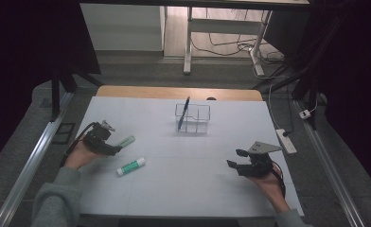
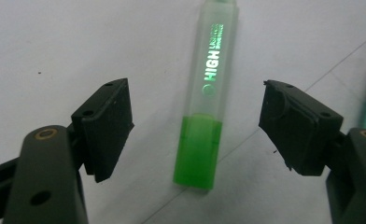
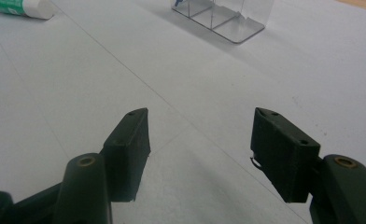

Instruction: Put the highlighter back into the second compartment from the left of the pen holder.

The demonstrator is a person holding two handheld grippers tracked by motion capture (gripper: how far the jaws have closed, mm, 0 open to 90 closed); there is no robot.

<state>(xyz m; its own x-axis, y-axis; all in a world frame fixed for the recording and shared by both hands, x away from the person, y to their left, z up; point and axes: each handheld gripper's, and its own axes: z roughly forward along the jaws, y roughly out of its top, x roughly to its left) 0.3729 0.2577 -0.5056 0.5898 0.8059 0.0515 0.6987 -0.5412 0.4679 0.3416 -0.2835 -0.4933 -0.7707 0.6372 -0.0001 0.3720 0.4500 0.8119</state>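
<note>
**Highlighter could roll before I close**

My left gripper [image 2: 195, 126] has its jaws spread wide around the green highlighter [image 2: 204, 107], which lies flat on the white table [image 1: 183, 184], untouched. If one pad lands first, I expect it to skid toward the glue stick [image 1: 130, 166] (just beside). My right gripper [image 3: 200, 144] waits wide, holding nothing.

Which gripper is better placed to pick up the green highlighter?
Left. The left gripper is open with the highlighter lying between its jaws; the right gripper sits open across the table.
</note>
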